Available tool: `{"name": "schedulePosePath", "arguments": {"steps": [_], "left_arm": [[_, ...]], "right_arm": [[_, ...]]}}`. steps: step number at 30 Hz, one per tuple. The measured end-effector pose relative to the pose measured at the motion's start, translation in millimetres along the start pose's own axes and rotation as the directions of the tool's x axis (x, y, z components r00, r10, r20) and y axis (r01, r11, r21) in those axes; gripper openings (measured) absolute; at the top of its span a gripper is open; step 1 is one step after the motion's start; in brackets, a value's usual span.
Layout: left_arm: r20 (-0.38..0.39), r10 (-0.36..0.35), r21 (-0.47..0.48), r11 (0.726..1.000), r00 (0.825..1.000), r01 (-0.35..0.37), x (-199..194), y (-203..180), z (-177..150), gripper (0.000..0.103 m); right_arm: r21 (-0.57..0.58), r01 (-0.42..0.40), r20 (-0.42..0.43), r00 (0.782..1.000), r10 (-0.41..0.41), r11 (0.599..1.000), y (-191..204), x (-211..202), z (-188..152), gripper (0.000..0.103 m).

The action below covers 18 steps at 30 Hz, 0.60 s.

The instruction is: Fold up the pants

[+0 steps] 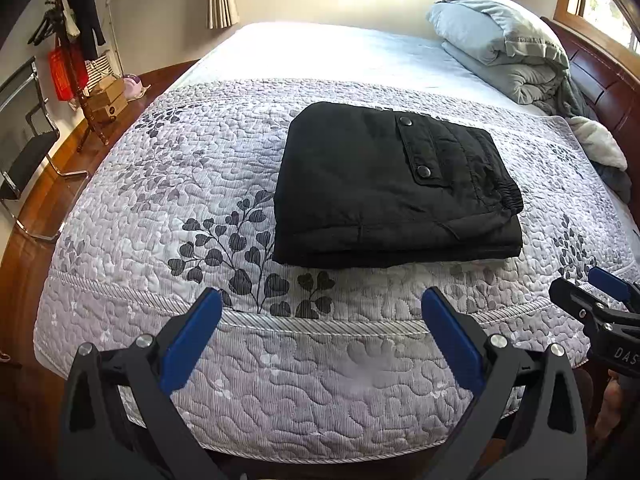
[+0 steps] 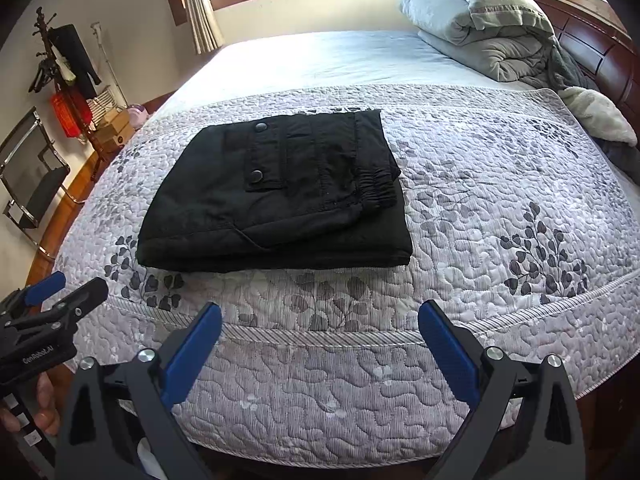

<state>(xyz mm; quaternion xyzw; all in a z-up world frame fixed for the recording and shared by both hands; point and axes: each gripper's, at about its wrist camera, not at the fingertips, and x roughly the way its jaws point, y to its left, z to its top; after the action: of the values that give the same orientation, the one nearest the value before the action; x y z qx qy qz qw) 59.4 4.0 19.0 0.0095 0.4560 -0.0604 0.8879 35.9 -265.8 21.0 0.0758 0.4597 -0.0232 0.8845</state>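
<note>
The black pants [image 1: 384, 188] lie folded in a compact rectangle on the quilted bedspread [image 1: 160, 184], pocket flap with two snaps on top. They also show in the right wrist view [image 2: 280, 200]. My left gripper [image 1: 320, 312] is open and empty, hanging over the bed's near edge, well short of the pants. My right gripper [image 2: 320, 324] is open and empty too, level with the left one. The right gripper shows at the right edge of the left wrist view [image 1: 592, 292], and the left gripper shows at the left edge of the right wrist view [image 2: 56, 288].
A folded grey duvet and pillow [image 1: 504, 44] lie at the bed's head by the dark wooden headboard [image 1: 600, 76]. A white fleece [image 2: 600, 116] lies at the right side. A chair [image 1: 28, 144], coat stand [image 1: 68, 32] and boxes [image 1: 106, 98] stand left of the bed.
</note>
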Motion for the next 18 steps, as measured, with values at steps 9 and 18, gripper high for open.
{"name": "schedulePosePath", "arguments": {"steps": [9,18], "left_arm": [[-0.003,-0.007,0.001,1.000,1.000,0.007,1,0,2,0.100],[0.008,-0.010,0.009,1.000,1.000,0.010,1,-2,2,0.100]], "right_arm": [[-0.001,0.000,-0.013,1.000,0.000,1.000,0,5,-1,0.099],[0.006,0.004,-0.032,0.999,-0.004,1.000,-3,12,-1,0.099]]}}
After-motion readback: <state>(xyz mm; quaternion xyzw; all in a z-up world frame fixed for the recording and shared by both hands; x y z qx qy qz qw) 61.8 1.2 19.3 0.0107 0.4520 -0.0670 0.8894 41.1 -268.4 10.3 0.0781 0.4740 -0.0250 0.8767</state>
